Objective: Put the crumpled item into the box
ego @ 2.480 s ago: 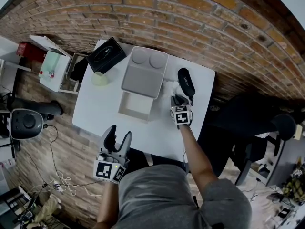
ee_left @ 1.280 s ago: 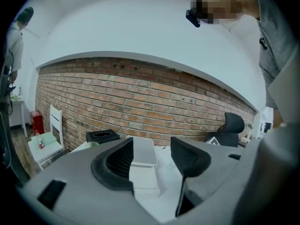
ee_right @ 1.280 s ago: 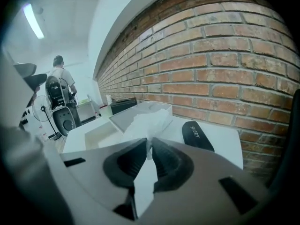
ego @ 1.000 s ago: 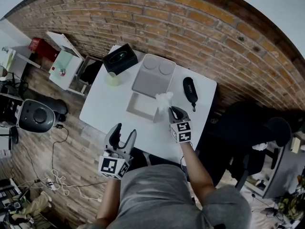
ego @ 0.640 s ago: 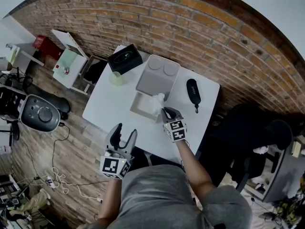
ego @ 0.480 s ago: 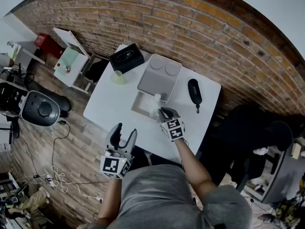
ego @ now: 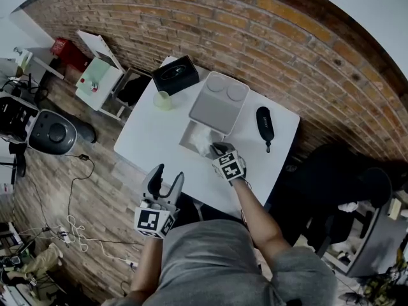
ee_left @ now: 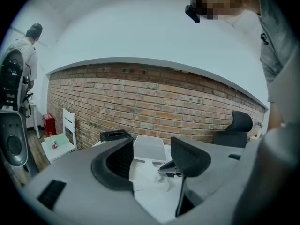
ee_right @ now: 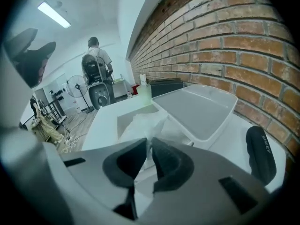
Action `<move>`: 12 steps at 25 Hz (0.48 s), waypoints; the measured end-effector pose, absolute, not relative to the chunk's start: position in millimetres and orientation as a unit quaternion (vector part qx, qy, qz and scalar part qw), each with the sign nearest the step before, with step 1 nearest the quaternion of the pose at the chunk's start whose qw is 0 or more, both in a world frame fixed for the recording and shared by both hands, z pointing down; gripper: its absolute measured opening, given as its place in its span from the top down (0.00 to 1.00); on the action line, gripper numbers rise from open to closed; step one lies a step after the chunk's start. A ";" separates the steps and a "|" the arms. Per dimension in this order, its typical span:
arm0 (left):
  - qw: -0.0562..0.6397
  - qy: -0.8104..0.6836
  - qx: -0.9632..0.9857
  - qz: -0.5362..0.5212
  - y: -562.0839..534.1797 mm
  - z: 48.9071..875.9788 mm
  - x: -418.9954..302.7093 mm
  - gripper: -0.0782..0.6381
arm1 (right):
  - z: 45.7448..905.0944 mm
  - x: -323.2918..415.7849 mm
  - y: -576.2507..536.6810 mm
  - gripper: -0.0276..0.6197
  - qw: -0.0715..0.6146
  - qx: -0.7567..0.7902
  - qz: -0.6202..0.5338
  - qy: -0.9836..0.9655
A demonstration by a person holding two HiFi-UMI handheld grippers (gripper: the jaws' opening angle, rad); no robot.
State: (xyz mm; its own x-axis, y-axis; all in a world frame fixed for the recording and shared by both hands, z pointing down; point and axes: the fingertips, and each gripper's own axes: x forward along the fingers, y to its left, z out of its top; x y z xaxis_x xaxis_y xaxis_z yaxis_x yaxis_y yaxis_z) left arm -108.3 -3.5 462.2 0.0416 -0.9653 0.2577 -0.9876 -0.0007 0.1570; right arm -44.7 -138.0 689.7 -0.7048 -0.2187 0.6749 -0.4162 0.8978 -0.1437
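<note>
The right gripper [ego: 220,152] has carried the crumpled item [ego: 205,146] across from beside the box [ego: 189,132] to over its open tray. Its jaws pinch the white, wrinkled, tissue-thin wad, which bunches just ahead of their tips. The left gripper [ego: 160,178] hangs open and empty.

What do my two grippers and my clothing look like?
Both the left gripper and right gripper are grey plastic with dark curved, padded jaws, each carrying a white cube with black square markers. The person wears a grey short-sleeved shirt.
</note>
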 end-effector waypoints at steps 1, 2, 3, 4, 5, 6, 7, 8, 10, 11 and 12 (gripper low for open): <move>0.149 -0.693 0.704 0.037 -2.9 462.6 -109.8 0.55 | 691.2 -46.8 -136.9 0.89 0.348 0.167 0.143 -0.911; 0.151 -0.695 0.703 0.035 -2.5 463.1 -111.1 0.55 | 692.8 -48.9 -136.2 0.89 0.352 0.160 0.144 -0.911; 0.152 -0.695 0.702 0.034 -2.3 463.5 -111.8 0.55 | 694.5 -50.4 -136.3 0.89 0.356 0.156 0.144 -0.910; 0.152 -0.696 0.701 0.033 -2.2 463.9 -112.0 0.55 | 696.4 -51.3 -137.3 0.89 0.361 0.154 0.142 -0.908; 0.152 -0.695 0.702 0.033 -2.1 464.1 -111.8 0.55 | 698.3 -51.7 -139.1 0.89 0.368 0.155 0.138 -0.906; 0.152 -0.695 0.702 0.033 -2.3 464.4 -111.6 0.55 | 700.3 -52.1 -141.2 0.89 0.374 0.156 0.134 -0.904; 0.152 -0.694 0.703 0.034 -2.6 464.6 -111.3 0.55 | 702.0 -52.6 -143.2 0.89 0.380 0.158 0.132 -0.902; 0.152 -0.694 0.703 0.035 -3.0 464.8 -111.0 0.55 | 703.5 -53.4 -144.8 0.89 0.384 0.159 0.130 -0.900; 0.154 -0.693 0.703 0.035 -3.5 464.8 -110.7 0.55 | 705.0 -55.2 -147.4 0.89 0.390 0.160 0.122 -0.899; 0.155 -0.693 0.703 0.035 -3.8 464.5 -110.6 0.55 | 705.0 -55.7 -148.7 0.88 0.392 0.161 0.115 -0.898; 0.155 -0.693 0.703 0.034 -4.3 464.2 -110.6 0.55 | 704.6 -55.5 -150.3 0.87 0.395 0.163 0.108 -0.898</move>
State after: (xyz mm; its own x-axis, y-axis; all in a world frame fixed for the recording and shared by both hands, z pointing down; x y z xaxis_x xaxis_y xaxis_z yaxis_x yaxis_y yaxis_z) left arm -110.6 -4.3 464.2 0.0368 -0.9643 0.2622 -0.9854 0.0087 0.1701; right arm -55.5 -150.3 704.6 -0.6351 -0.2076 0.7440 -0.3775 0.9238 -0.0644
